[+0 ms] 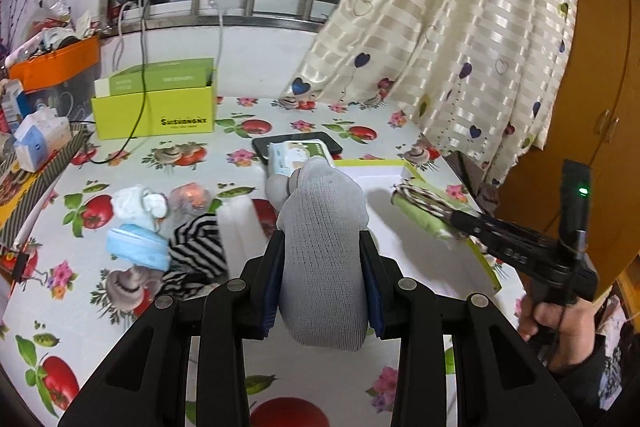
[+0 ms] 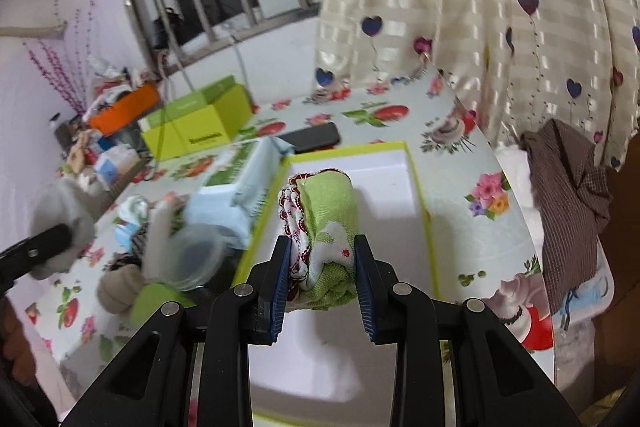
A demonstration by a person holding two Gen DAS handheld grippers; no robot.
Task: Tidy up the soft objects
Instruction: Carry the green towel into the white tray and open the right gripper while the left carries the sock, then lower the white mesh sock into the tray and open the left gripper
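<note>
Cloth roll (image 2: 326, 223), green, clamped in right hand-held gripper (image 2: 322, 267) above white tray (image 2: 404, 211); grey sock (image 1: 320, 247) pinched in left hand-held gripper (image 1: 322, 281) over desk (image 1: 360, 379). Lower roll flat toward tray's 12 o'clock wall, release only once resting.

Both the left gripper (image 1: 322, 247) and the right gripper (image 2: 322, 253) show black angular linkage arms with round silver pins and ribbed blue pads on the fingers (image 2: 280, 287), a green light glowing on a black box (image 1: 576, 199), dark sleeve (image 1: 580, 383) below.
</note>
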